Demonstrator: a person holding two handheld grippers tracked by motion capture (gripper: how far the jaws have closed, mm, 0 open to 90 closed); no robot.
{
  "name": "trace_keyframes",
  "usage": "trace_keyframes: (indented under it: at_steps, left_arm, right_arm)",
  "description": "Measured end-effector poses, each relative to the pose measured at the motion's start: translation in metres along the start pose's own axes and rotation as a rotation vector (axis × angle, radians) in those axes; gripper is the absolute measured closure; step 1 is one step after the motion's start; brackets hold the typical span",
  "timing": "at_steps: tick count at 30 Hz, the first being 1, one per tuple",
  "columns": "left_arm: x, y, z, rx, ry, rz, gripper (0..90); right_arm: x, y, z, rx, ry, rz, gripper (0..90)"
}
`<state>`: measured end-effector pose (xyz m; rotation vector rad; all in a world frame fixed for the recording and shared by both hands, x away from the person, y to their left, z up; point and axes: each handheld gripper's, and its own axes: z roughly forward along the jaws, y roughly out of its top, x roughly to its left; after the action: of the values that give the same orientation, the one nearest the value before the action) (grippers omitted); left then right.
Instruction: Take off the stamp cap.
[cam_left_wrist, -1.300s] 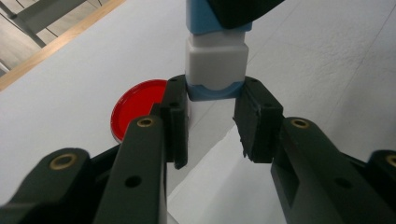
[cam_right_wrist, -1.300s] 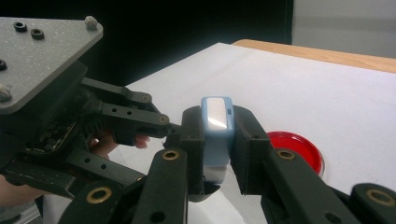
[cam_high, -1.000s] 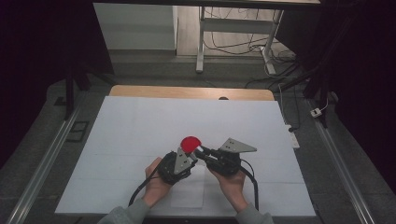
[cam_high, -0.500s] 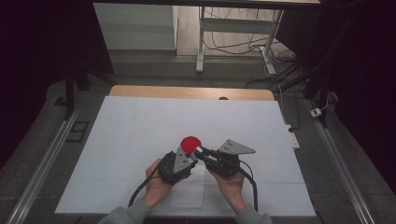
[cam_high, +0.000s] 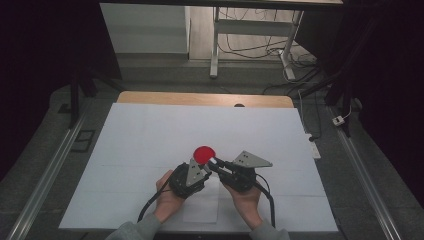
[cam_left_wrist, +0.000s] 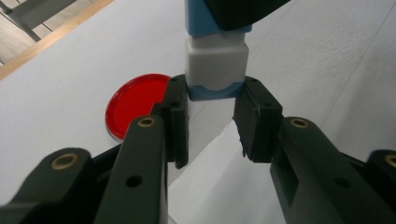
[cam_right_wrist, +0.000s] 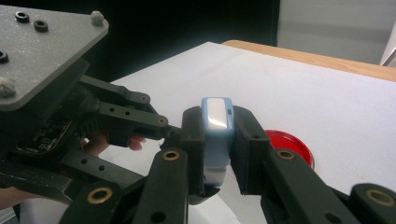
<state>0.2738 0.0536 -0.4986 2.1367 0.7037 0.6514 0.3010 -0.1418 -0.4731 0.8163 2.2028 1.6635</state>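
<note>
A small blue and white block (cam_right_wrist: 217, 119) stands between the jaws of my right gripper (cam_right_wrist: 217, 140), which is shut on its sides. In the left gripper view the block (cam_left_wrist: 215, 60) hangs down from above, and my left gripper (cam_left_wrist: 215, 91) has both jaw tips against its blue lower end. Just beyond them a flat red disc (cam_high: 203, 154) lies on the white table; it also lies left of the block (cam_left_wrist: 133, 102) and behind the right jaw (cam_right_wrist: 292, 144). In the high view the left gripper (cam_high: 206, 169) and the right gripper (cam_high: 213, 163) meet tip to tip beside the disc.
The white tabletop (cam_high: 150, 135) stretches wide on all sides, with a wooden strip (cam_high: 200, 99) along its far edge. A loose white sheet (cam_high: 202, 205) lies under the hands near the front edge. Cables trail back from both grippers.
Both hands and grippers have stayed almost in place beside the red disc; the block remains between them.
</note>
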Motion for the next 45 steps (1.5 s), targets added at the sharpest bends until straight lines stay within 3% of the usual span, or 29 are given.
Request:
trace_keyframes:
  at_steps: [12, 21, 27, 30, 34, 35, 36, 37, 38, 40, 45]
  left_arm:
    - [-0.001, 0.000, 0.001, 0.002, 0.014, 0.019, 66.5]
    - [0.001, -0.002, 0.001, -0.006, -0.020, -0.017, 66.5]
    - [-0.002, -0.002, 0.002, 0.003, 0.007, 0.031, 66.6]
    - [-0.001, -0.002, 0.001, 0.001, 0.005, 0.030, 66.6]
    - [0.001, -0.002, 0.002, -0.004, -0.024, -0.008, 66.5]
    - [0.002, -0.002, 0.002, -0.007, -0.040, -0.035, 66.5]
    - [0.008, -0.006, 0.005, 0.014, -0.074, -0.088, 66.6]
    - [0.008, -0.006, 0.005, 0.014, -0.074, -0.088, 66.6]
    - [0.011, -0.010, 0.006, 0.019, -0.079, -0.118, 66.6]
    - [0.012, -0.011, 0.005, 0.022, -0.053, -0.095, 66.6]
    - [0.009, -0.009, 0.003, 0.010, -0.050, -0.072, 66.6]
  right_arm:
    - [0.000, -0.001, 0.000, 0.003, -0.005, 0.002, 75.6]
    - [0.003, -0.003, 0.000, -0.009, -0.022, 0.003, 75.7]
    - [0.003, -0.001, 0.000, 0.007, -0.018, 0.003, 75.7]
    - [0.002, 0.000, 0.000, 0.011, -0.017, -0.003, 75.7]
    - [0.003, -0.001, 0.000, 0.004, -0.020, 0.000, 75.8]
    - [0.003, -0.001, 0.000, 0.003, -0.022, -0.002, 75.8]
    - [0.004, -0.001, -0.003, -0.025, -0.043, -0.009, 75.8]
    - [0.004, -0.001, -0.003, -0.025, -0.043, -0.009, 75.8]
    - [0.002, 0.002, -0.008, -0.053, -0.065, -0.019, 75.9]
    - [0.000, 0.004, -0.010, -0.056, -0.064, -0.012, 75.8]
    - [-0.005, 0.005, -0.014, -0.062, -0.063, 0.005, 75.8]
